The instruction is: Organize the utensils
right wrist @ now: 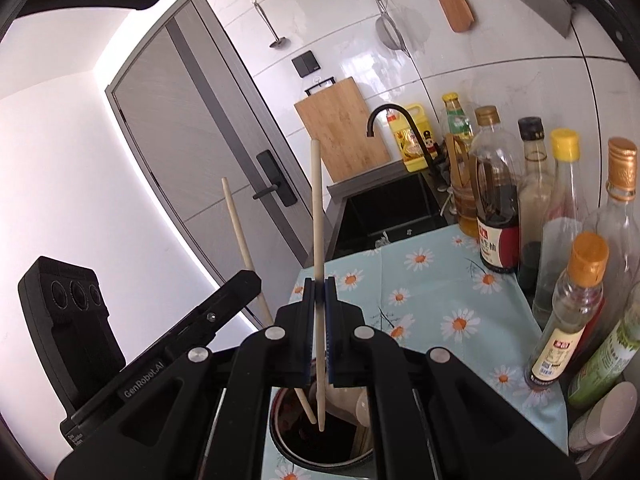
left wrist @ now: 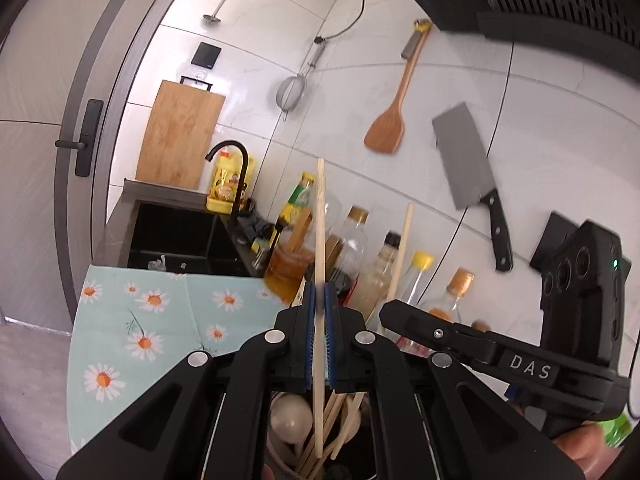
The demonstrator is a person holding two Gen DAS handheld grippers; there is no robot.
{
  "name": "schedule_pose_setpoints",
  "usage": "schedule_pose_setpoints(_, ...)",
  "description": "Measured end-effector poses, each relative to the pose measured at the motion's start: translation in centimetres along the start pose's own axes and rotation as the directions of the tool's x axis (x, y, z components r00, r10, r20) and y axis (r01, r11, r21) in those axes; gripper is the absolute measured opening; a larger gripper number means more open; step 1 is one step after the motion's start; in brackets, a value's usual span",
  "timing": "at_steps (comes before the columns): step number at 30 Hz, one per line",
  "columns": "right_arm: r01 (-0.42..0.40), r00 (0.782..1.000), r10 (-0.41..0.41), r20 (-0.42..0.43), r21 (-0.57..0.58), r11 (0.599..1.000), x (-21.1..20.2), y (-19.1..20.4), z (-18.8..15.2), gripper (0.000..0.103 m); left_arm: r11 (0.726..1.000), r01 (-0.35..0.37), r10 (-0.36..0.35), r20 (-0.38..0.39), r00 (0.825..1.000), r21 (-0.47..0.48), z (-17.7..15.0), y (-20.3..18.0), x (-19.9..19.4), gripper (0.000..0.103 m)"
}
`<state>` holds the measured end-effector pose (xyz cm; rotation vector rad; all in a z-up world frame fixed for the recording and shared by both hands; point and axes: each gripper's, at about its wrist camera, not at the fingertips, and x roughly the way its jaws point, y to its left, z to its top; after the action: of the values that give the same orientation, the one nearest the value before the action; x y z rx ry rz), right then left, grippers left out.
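Observation:
My left gripper [left wrist: 319,292] is shut on a wooden chopstick [left wrist: 320,216] held upright. Its lower end hangs over a holder [left wrist: 288,420] with several chopsticks and a white spoon. My right gripper [right wrist: 319,286] is shut on another wooden chopstick [right wrist: 318,208], also upright. Its tip reaches into a dark round cup [right wrist: 296,448] below. The right gripper's body [left wrist: 480,344] shows at the right of the left wrist view with its chopstick [left wrist: 402,252]. The left gripper's body [right wrist: 192,320] and its chopstick [right wrist: 240,232] show in the right wrist view.
A daisy-print cloth [right wrist: 432,304] covers the counter. Several sauce and oil bottles [right wrist: 496,200] stand along the wall. A black sink [right wrist: 388,208] with a black tap lies beyond. A cleaver [left wrist: 468,168], wooden spatula [left wrist: 392,120], strainer and cutting board [left wrist: 180,136] are on the wall.

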<state>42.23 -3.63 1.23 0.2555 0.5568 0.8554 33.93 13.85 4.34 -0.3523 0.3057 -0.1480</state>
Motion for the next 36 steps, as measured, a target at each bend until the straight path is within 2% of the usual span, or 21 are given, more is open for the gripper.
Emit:
schedule_pose_setpoints(9,0.031,0.998,-0.032,-0.053,-0.023,0.999,0.2,0.2,-3.0,0.006,1.000,-0.012,0.013,-0.072,0.997,0.014,-3.9,0.4,0.0,0.004)
schedule_pose_setpoints(16,0.044,0.996,-0.047,-0.076,-0.034,0.998,-0.4,0.7,-4.2,0.006,1.000,-0.018,0.020,-0.094,0.995,0.018,-5.2,0.0,-1.8,0.005)
schedule_pose_setpoints(18,0.038,0.995,-0.041,-0.091,-0.030,0.999,-0.7,0.8,-4.4,0.013,1.000,-0.019,0.020,-0.112,0.994,0.003,-5.3,0.0,-2.3,0.005)
schedule_pose_setpoints(19,0.042,0.994,-0.044,-0.096,-0.029,0.999,-0.9,0.9,-4.5,0.032,1.000,-0.018,0.018,-0.116,0.993,-0.005,-5.4,0.0,-2.7,0.006)
schedule_pose_setpoints(20,0.056,0.994,-0.058,-0.093,-0.027,0.998,-1.2,1.1,-4.6,0.039,1.000,-0.025,0.025,-0.117,0.993,-0.006,-5.4,0.0,-2.9,0.006)
schedule_pose_setpoints(21,0.067,0.994,-0.069,-0.084,-0.027,0.997,-1.6,1.3,-4.7,0.040,0.999,-0.041,0.040,-0.119,0.992,-0.002,-5.5,-0.1,-3.4,0.007)
schedule_pose_setpoints(22,0.064,0.995,-0.066,-0.081,-0.030,0.998,-2.0,1.5,-4.8,0.040,0.999,-0.042,0.041,-0.115,0.993,-0.007,-5.5,-0.2,-4.0,0.021)
schedule_pose_setpoints(23,0.067,0.995,-0.069,-0.076,-0.033,0.997,-2.5,1.7,-4.9,0.040,0.999,-0.036,0.034,-0.108,0.994,-0.015,-5.4,-0.2,-4.5,0.040)
schedule_pose_setpoints(24,0.072,0.995,-0.075,-0.071,-0.037,0.997,-2.8,1.8,-4.9,0.040,0.999,-0.034,0.032,-0.103,0.994,-0.019,-5.4,-0.3,-5.0,0.046)
schedule_pose_setpoints(30,0.088,0.996,-0.090,-0.026,-0.082,0.993,-6.3,3.1,-5.1,0.040,1.000,-0.024,0.024,-0.096,0.995,-0.001,-5.1,-1.5,-8.4,0.047)
schedule_pose_setpoints(36,0.103,0.995,-0.104,0.005,-0.140,0.985,-10.3,3.9,-5.3,0.048,0.999,-0.041,0.043,-0.088,0.995,0.031,-4.8,-3.5,-12.0,0.047)
